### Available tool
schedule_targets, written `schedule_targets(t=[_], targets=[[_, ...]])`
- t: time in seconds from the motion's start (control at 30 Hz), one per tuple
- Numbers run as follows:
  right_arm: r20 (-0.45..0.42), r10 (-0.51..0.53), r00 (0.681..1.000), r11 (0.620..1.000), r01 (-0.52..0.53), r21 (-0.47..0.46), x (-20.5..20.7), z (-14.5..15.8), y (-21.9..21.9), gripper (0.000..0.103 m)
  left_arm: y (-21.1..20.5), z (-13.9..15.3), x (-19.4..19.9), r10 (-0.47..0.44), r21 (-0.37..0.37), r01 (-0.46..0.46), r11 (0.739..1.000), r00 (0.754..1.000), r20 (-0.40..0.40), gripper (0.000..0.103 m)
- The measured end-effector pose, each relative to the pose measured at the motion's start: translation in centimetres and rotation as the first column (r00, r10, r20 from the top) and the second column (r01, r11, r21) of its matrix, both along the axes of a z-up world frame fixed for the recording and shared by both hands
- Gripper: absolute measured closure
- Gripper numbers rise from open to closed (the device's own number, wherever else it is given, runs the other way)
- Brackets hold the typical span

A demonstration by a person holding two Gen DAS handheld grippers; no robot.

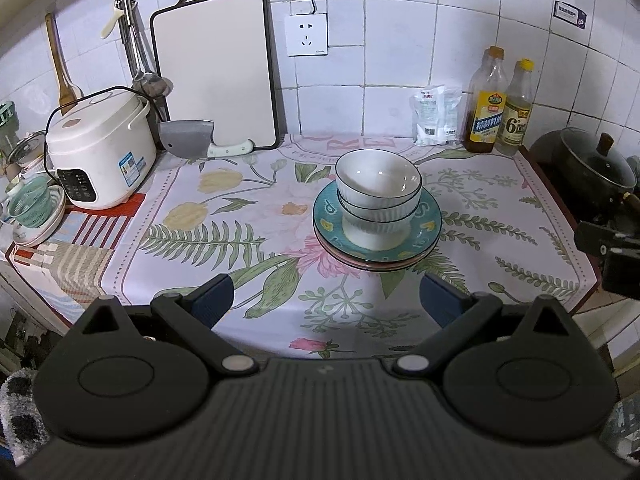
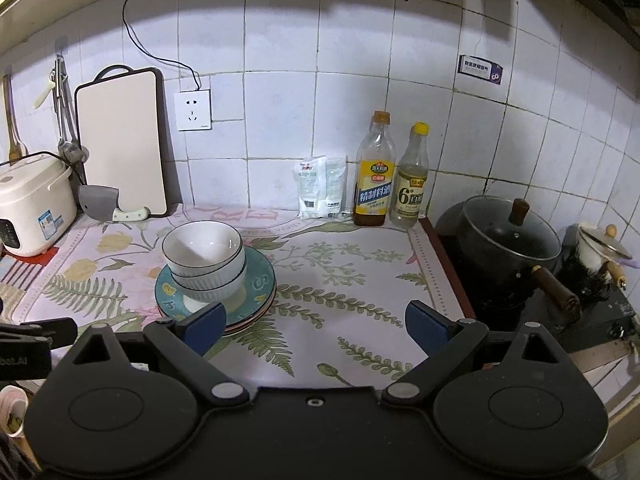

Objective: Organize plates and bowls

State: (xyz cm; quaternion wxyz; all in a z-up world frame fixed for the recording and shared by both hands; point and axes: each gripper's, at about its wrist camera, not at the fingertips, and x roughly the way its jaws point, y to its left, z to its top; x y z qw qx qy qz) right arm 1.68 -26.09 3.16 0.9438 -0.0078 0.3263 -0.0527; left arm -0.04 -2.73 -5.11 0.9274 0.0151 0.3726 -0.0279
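Your left gripper [image 1: 326, 300] is hovering with its blue-padded fingers spread wide and nothing between them; its ribbed black body is blocking the counter's near edge. Your right gripper [image 2: 316, 326] is likewise standing apart and empty, and its left pad [image 2: 206, 326] is hiding the near rim of the plates.

Just beyond, the stacked white bowls [image 1: 378, 196] are sitting nested on the teal plate [image 1: 424, 216], mid-counter on the floral cloth [image 1: 224, 224]. Their outer walls are ribbed, their rims lined dark, the top one glossy inside. You are seeing three bowls, though the lowest is mostly covered. Under the teal plate only thin edges of more plates [image 1: 372, 266] are showing, one pinkish; their count is hard to make out.

Further back, a cleaver [image 1: 192, 144] is leaning beside the rounded cutting board [image 1: 216, 68], a glossy white rice cooker [image 1: 100, 148] is sitting to the left, and two plastic bottles [image 1: 500, 108] are standing against the tiled wall. At the right, a dark lidded pot [image 2: 508, 236] is partly cut off in the left view.
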Motion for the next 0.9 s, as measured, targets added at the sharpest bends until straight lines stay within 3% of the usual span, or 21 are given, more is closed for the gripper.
schedule_targets(t=[0.9], targets=[[-0.006, 0.004, 1.0, 1.0, -0.004, -0.03, 0.38, -0.42, -0.01, 0.005, 0.19, -0.17, 0.09, 0.02, -0.033, -0.02, 0.999, 1.0, -0.003, 0.002]])
